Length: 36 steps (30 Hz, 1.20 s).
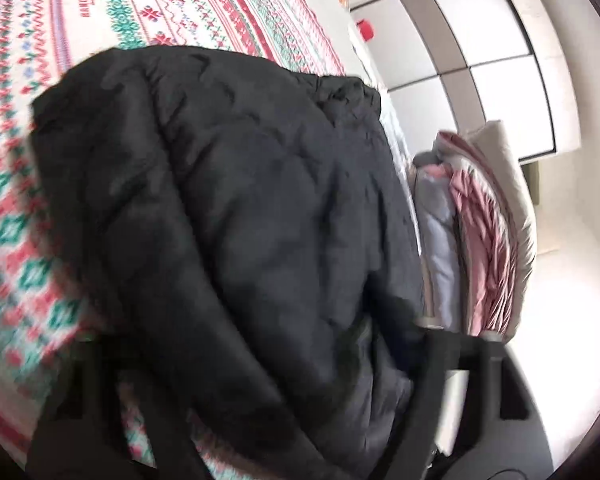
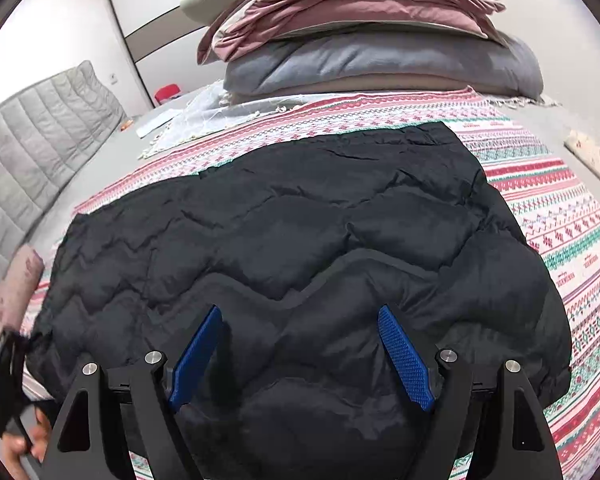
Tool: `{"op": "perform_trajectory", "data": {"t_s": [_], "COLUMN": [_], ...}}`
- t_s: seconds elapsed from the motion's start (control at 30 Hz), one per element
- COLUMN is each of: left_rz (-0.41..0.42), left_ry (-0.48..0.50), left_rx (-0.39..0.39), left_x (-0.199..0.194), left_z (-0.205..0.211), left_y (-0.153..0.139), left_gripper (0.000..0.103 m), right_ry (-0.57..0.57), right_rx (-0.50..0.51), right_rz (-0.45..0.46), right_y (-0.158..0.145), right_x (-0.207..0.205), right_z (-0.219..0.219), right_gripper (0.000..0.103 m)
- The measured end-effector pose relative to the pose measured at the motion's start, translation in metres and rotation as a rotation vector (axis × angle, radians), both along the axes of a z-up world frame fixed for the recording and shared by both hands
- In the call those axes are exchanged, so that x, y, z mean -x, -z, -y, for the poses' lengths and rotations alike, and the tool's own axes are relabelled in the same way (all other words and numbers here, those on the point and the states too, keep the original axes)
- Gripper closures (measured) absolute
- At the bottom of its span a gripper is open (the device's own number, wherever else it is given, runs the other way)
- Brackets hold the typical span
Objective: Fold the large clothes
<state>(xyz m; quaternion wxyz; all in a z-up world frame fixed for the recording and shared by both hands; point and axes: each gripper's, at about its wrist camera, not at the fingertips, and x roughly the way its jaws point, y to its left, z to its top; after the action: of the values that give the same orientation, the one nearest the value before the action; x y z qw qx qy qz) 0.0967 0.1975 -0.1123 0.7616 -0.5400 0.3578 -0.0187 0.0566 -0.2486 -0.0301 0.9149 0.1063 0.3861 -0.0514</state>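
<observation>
Left wrist view: your left hand-held gripper [image 1: 260, 392] is blurred, with the black quilted jacket [image 1: 228, 208] bunched between its fingers; I cannot tell if the pads press it. The jacket lies on the patterned bedspread [image 1: 40, 80].

Right wrist view: your right hand-held gripper [image 2: 300, 352] is spread wide over the jacket [image 2: 300, 220], its blue pads [image 2: 404, 356] gripping nothing. Stacked pillows [image 2: 360, 40] sit beyond.
</observation>
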Motion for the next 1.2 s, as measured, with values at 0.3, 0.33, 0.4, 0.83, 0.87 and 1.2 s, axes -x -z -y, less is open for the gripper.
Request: {"op": "perform_trajectory", "data": {"t_s": [0.3,0.33,0.4,0.83,0.87,1.2], "left_rz": [0.123,0.141,0.175,0.372,0.391,0.495], "left_ry": [-0.060,-0.067,-0.081,-0.075,-0.066,0.051], "left_rx": [-0.196,-0.247,-0.321,-0.589,-0.593,-0.606], "left_x": [0.023,0.027,0.036,0.077,0.076,0.056], "left_z": [-0.017,-0.019,-0.025,-0.039,-0.036,0.003], "left_y": [-0.061,-0.072,-0.090,-0.155,-0.159,-0.176], "left_gripper": [0.087,0.087,0.087,0.087,0.087,0.086], "right_ry": [-0.019,-0.027,-0.061,-0.510,-0.531,-0.669], "right_rx": [-0.042,-0.041,-0.049,-0.274,-0.300,-0.491], "right_rz": [0.024,0.028,0.041,0.034,0.003,-0.123], "right_y": [-0.004,-0.005,-0.008,0.006,0.013,0.056], "right_x": [0.001,0.002,0.003,-0.027,-0.034,-0.068], "right_z": [-0.002,-0.004,-0.011,-0.136,-0.144,-0.186], "right_gripper": [0.021,0.021,0.021,0.034,0.042,0.055]}}
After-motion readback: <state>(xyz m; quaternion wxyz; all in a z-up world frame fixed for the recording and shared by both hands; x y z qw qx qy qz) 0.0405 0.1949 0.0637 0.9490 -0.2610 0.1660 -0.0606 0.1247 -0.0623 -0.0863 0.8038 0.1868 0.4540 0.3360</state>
